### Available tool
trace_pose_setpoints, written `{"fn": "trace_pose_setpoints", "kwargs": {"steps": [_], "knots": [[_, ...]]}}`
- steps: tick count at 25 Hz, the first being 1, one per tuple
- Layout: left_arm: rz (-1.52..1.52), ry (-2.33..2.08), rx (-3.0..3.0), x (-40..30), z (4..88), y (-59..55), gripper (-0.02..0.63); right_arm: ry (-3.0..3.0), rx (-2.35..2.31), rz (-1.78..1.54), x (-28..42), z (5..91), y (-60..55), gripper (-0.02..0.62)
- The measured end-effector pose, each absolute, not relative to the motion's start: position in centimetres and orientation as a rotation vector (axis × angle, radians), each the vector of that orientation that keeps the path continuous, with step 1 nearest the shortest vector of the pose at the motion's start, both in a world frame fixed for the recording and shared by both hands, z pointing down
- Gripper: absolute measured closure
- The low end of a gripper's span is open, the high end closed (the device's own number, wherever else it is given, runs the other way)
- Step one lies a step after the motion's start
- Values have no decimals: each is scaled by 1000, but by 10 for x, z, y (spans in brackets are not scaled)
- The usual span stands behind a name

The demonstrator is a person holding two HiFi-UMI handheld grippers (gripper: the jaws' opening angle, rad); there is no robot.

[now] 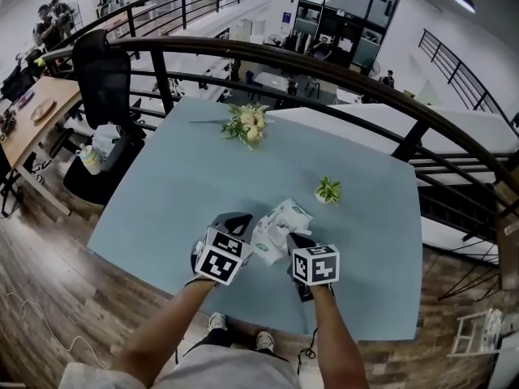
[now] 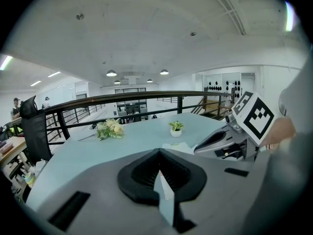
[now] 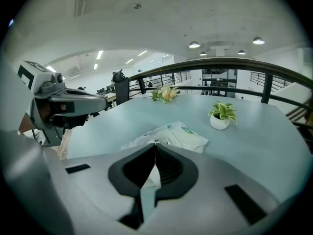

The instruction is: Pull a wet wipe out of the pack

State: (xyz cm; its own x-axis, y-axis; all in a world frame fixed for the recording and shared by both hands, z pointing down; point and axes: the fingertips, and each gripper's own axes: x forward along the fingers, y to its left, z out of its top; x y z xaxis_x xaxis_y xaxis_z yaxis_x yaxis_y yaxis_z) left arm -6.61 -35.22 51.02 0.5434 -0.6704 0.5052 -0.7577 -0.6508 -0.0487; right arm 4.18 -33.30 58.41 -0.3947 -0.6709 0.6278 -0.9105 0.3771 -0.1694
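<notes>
Two tongs are in my view, one per hand, and both sit low over the near edge of the counter (image 1: 186,185). One pack (image 1: 285,217) of wet wipes lies between them, white with green print, just at 12 o'clock from my hands in the head view. The left tongs (image 1: 243,221) are at the pack's 9 o'clock and the right tongs (image 1: 290,238) at its 5 o'clock, each close against it.

In the left gripper view the jaws are pressed together at the tips. A pale sliver shows in the slot behind them, and I cannot tell whether it is anything held. A white corner of the pack peeks out just beyond, at about 1 o'clock from the tips.

In the right gripper view the jaws are also closed, and crumpled white sheet, one wipe (image 1: 264,246), sits pinched in them and runs on to the pack straight ahead.

Elsewhere on the counter I count one small potted plant (image 1: 328,190) at 1 o'clock from the pack, well apart from it, and one bouquet (image 1: 246,125) at 12 o'clock near the far edge. One dark railing (image 1: 324,63) curves behind the counter, and one black chair (image 1: 101,71) stands at 10 o'clock beside it.
</notes>
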Motion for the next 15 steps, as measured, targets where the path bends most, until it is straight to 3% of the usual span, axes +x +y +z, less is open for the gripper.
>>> {"fn": "trace_pose_setpoints", "kwargs": {"steps": [15], "knots": [[687, -1246, 2615, -63, 491, -348, 612, -2249, 1398, 628, 42, 546, -336, 590]]}}
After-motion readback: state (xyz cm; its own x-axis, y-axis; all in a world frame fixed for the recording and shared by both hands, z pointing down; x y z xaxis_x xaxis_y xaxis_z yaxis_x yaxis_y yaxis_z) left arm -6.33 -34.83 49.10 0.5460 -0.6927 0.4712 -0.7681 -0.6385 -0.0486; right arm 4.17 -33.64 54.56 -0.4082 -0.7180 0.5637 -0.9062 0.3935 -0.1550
